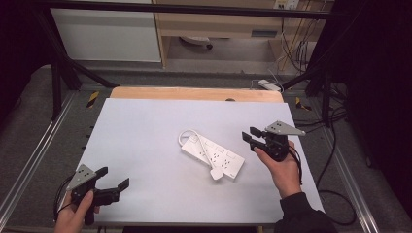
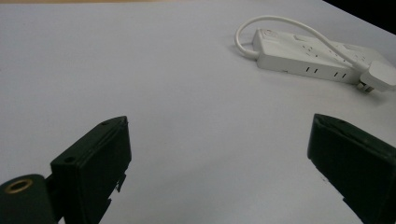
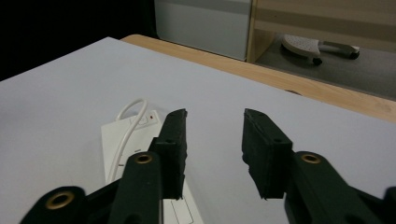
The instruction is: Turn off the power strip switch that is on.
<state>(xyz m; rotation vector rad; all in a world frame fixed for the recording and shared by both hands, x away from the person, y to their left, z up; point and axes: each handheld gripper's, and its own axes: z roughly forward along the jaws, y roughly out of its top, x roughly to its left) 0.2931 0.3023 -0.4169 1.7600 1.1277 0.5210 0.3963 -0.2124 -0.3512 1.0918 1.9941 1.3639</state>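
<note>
L gripper [image 1: 115, 178] at near-left of the white sheet [image 1: 145, 131], jaws spread wide, nothing betw them, touching nothing. R gripper [image 1: 250, 136] at right, just beside the white power strip [image 1: 214, 156], jaws parted approx halfway, empty. Strip lies mid-sheet, angled, its cord [image 1: 187, 137] looped at far end, plug [image 1: 216, 173] resting on its near edge.
</note>
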